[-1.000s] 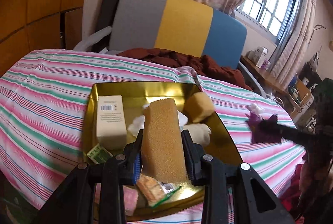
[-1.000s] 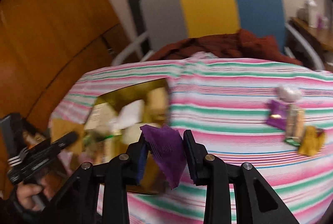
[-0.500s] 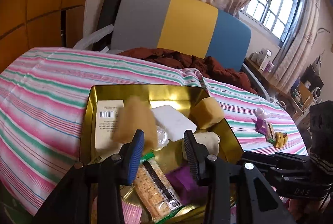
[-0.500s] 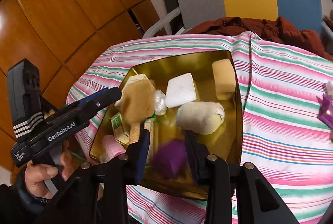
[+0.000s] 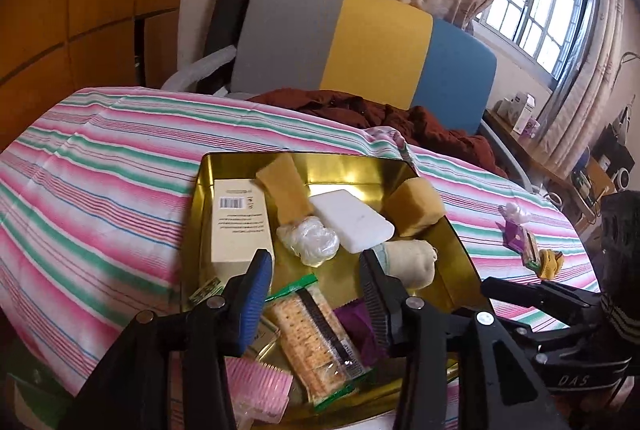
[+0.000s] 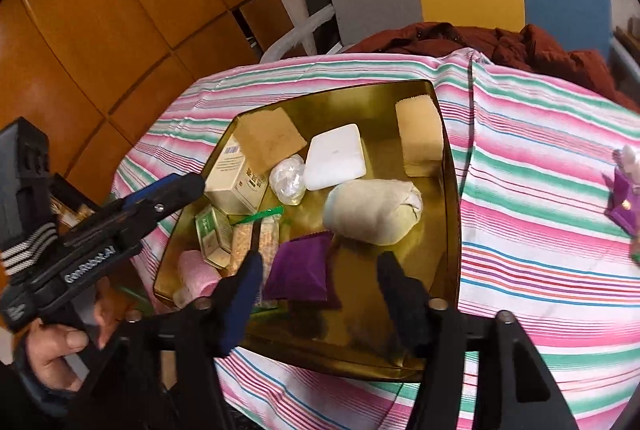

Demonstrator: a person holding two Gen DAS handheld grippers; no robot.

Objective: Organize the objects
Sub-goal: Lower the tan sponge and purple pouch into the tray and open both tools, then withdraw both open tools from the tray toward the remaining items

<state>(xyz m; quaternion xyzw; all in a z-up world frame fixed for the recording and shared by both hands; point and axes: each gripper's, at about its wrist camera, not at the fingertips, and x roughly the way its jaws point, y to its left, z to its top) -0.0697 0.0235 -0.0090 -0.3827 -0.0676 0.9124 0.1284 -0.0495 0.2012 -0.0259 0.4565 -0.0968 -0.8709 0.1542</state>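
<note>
A gold tray [image 5: 352, 166] [image 6: 450, 230] on the striped cloth holds a tan sponge [image 5: 286, 186] [image 6: 270, 138] leaning on a cream box [image 5: 236, 222], a white pad [image 5: 352, 224], a second sponge [image 6: 420, 134], a cloth roll [image 6: 372, 212], crackers [image 5: 316, 338] and a purple pouch [image 6: 302, 266]. My left gripper [image 5: 316, 270] is open and empty above the tray's near side. My right gripper [image 6: 318, 266] is open and empty just above the purple pouch.
Small purple and yellow items [image 5: 528, 246] [image 6: 624, 198] lie on the cloth [image 5: 100, 166] to the right of the tray. A grey, yellow and blue chair [image 5: 360, 46] with a dark red garment [image 5: 360, 110] stands behind the table.
My left gripper let go of the tan sponge, which now leans on the cream box. My right gripper let go of the purple pouch into the tray. Both jaws have opened.
</note>
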